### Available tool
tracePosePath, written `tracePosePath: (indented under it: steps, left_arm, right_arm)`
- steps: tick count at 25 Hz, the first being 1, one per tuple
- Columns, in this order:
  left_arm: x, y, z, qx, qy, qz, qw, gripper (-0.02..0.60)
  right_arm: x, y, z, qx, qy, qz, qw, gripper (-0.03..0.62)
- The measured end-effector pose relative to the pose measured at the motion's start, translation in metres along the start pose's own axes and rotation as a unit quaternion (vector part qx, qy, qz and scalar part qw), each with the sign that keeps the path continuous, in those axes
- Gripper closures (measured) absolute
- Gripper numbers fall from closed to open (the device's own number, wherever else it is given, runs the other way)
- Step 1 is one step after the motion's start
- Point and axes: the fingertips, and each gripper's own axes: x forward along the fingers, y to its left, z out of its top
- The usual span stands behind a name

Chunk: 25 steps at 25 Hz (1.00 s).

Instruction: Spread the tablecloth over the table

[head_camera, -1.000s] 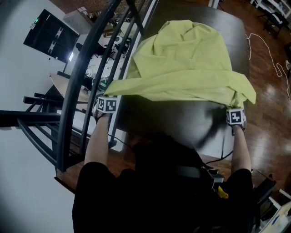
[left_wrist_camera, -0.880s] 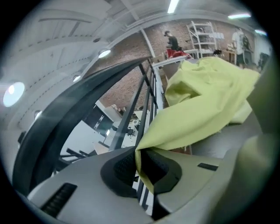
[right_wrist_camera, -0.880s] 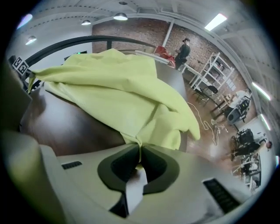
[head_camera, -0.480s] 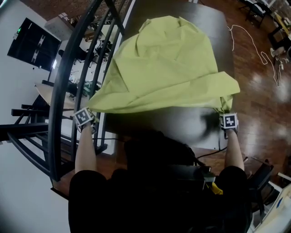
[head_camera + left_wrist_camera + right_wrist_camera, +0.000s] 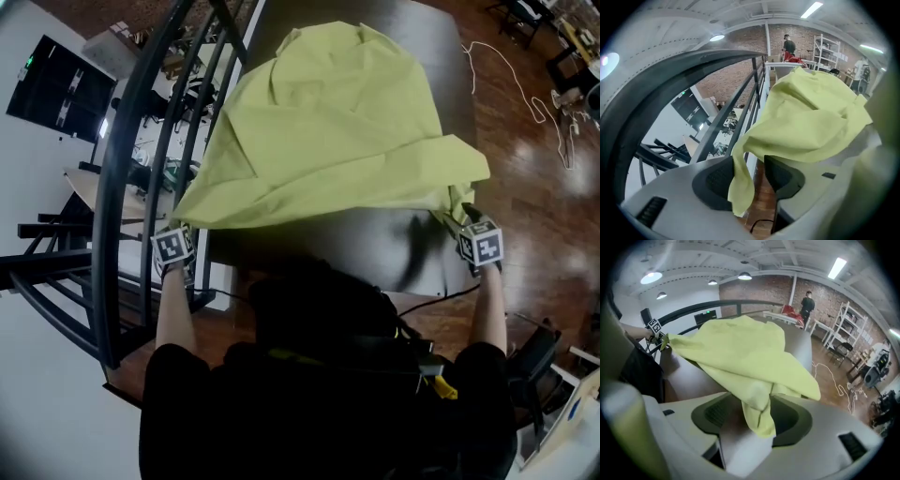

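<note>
The yellow-green tablecloth sits heaped and creased across the dark table, filling the upper middle of the head view, its near edge sagging from corner to corner while a bare strip of tabletop shows below it. At the lower left, one corner hangs down between the jaws of the left gripper. Those jaws have just been opening and stand apart, the cloth draped against one pad with a clear gap to the other. At the right, the other corner is bunched between the jaws of the right gripper, also just opened and wide apart. A dark curved railing runs down the left, a white cable trails over the wooden floor at the upper right.
</note>
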Motion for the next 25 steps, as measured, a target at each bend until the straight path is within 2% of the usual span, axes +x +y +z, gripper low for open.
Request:
tracePosePath:
  steps: [3, 4, 5, 6, 8, 9, 11, 12, 13, 16, 19, 20, 21, 25]
  left_arm:
    - [-0.034, -0.016, -0.003, 0.031, -0.039, -0.019, 0.9986, 0.376]
    - [-0.046, -0.019, -0.005, 0.043, -0.058, -0.020, 0.9972, 0.393]
    - [-0.057, -0.023, -0.006, 0.057, -0.077, -0.021, 0.9952, 0.422]
    - [-0.066, -0.029, -0.008, 0.073, -0.095, -0.028, 0.9924, 0.462]
    - [-0.075, -0.055, -0.015, 0.119, -0.118, -0.060, 0.9841, 0.462]
    - [-0.076, -0.073, -0.018, 0.153, -0.126, -0.078, 0.9770, 0.462]
    - [-0.075, -0.115, -0.020, 0.230, -0.144, -0.110, 0.9562, 0.462]
    - [-0.074, -0.136, -0.018, 0.268, -0.151, -0.124, 0.9435, 0.429]
    - [-0.071, -0.157, -0.017, 0.303, -0.154, -0.138, 0.9302, 0.374]
    - [-0.065, -0.211, -0.013, 0.396, -0.148, -0.182, 0.8878, 0.373]
    - [-0.062, -0.252, -0.013, 0.480, -0.129, -0.217, 0.8403, 0.373]
    - [-0.059, -0.261, -0.013, 0.496, -0.122, -0.225, 0.8297, 0.373]
    - [-0.057, -0.269, -0.012, 0.505, -0.117, -0.233, 0.8230, 0.373]
    - [-0.054, -0.304, -0.007, 0.519, -0.099, -0.265, 0.8069, 0.373]
  right_arm:
    - [0.017, 0.017, 0.035, -0.071, -0.033, -0.013, 0.997, 0.330]
    - [0.024, 0.020, 0.042, -0.101, -0.033, -0.023, 0.994, 0.389]
    - [0.032, 0.022, 0.046, -0.131, -0.026, -0.032, 0.990, 0.408]
    - [0.039, 0.023, 0.046, -0.160, -0.014, -0.041, 0.986, 0.408]
    - [0.052, 0.017, 0.040, -0.218, 0.018, -0.064, 0.974, 0.408]
    - [0.056, 0.013, 0.038, -0.249, 0.031, -0.076, 0.965, 0.408]
    - [0.059, 0.011, 0.042, -0.309, 0.051, -0.091, 0.945, 0.388]
    - [0.058, 0.012, 0.046, -0.333, 0.057, -0.095, 0.936, 0.341]
    - [0.057, 0.015, 0.053, -0.351, 0.056, -0.099, 0.929, 0.335]
    - [0.054, 0.024, 0.071, -0.376, 0.040, -0.104, 0.920, 0.335]
    - [0.068, 0.024, 0.059, -0.386, 0.049, -0.092, 0.916, 0.335]
    - [0.074, 0.025, 0.054, -0.389, 0.052, -0.090, 0.915, 0.335]
    - [0.078, 0.027, 0.053, -0.391, 0.051, -0.090, 0.915, 0.335]
    - [0.081, 0.043, 0.065, -0.393, 0.034, -0.083, 0.915, 0.335]
